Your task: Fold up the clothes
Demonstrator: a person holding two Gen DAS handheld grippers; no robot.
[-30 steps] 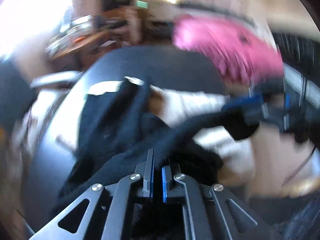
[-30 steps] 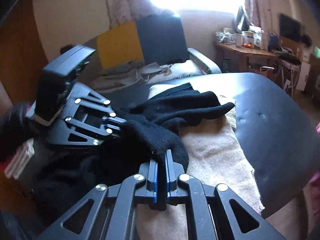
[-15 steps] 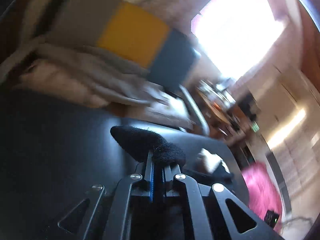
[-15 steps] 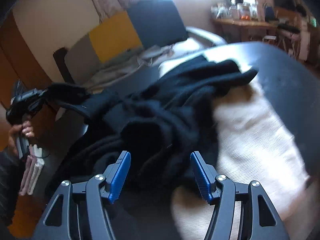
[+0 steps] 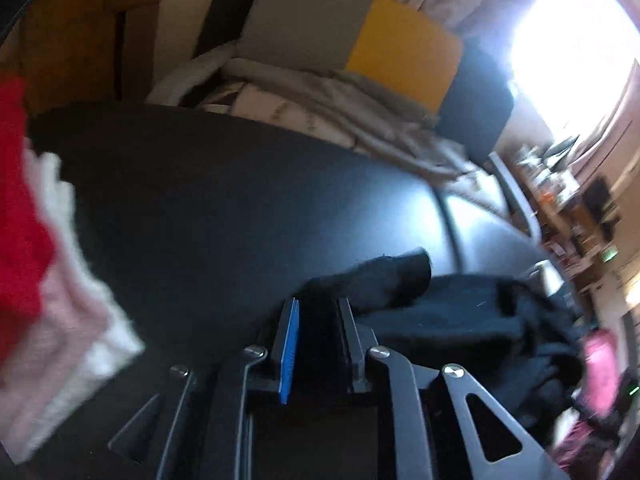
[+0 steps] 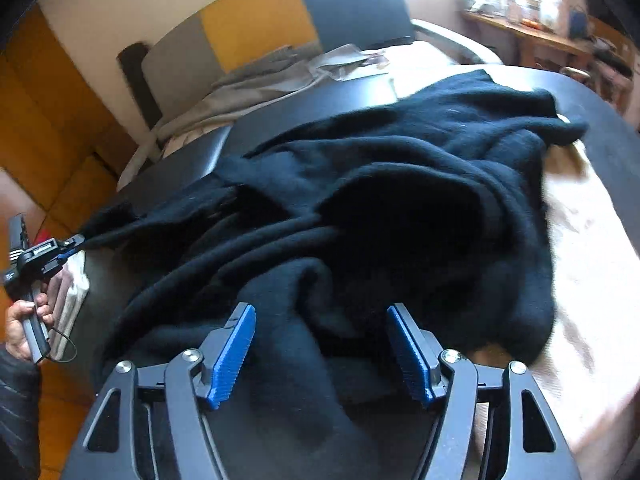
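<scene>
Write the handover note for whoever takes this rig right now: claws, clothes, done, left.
Left claw: shut on an end of the black sweater, pulled out to the left, as the right wrist view shows.
Right claw: open, empty, over the rumpled near part of the sweater.
The sweater lies crumpled across the black table, partly over a beige garment.
Done: one end stretched out. Left: flatten the sweater, fold it.

2 close wrist views share black garment (image 5: 440,312) (image 6: 380,200) (opposite ends).
</scene>
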